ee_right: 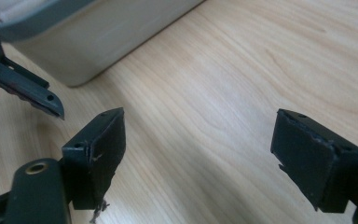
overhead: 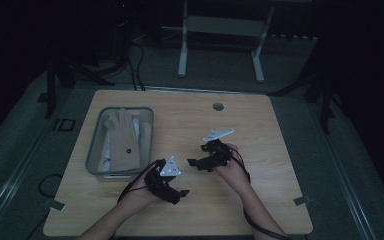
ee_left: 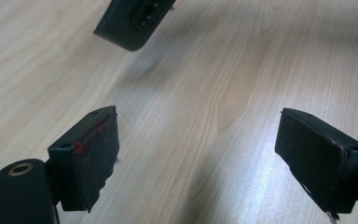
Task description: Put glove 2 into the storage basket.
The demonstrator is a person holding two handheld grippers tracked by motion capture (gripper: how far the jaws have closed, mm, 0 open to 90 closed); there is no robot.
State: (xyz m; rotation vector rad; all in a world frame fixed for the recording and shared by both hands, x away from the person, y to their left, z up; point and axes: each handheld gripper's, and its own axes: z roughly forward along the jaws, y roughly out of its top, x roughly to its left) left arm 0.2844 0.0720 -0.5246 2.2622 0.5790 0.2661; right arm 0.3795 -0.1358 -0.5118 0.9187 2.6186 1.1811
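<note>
**No legible writing**

No text, label, brand or number reads on the wooden table (overhead: 260, 200), the grey bin (overhead: 94, 145) or the gloves (overhead: 122, 142) lying in it. The dim high view leaves any small print too faint to tell.

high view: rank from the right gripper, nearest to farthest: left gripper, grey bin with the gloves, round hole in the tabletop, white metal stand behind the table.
From the right gripper:
1. Left gripper, just below-left.
2. Grey plastic bin holding beige gloves, table's left.
3. Round hole, far edge; close to the bin's distance.
4. White metal stand, on the floor beyond.
</note>
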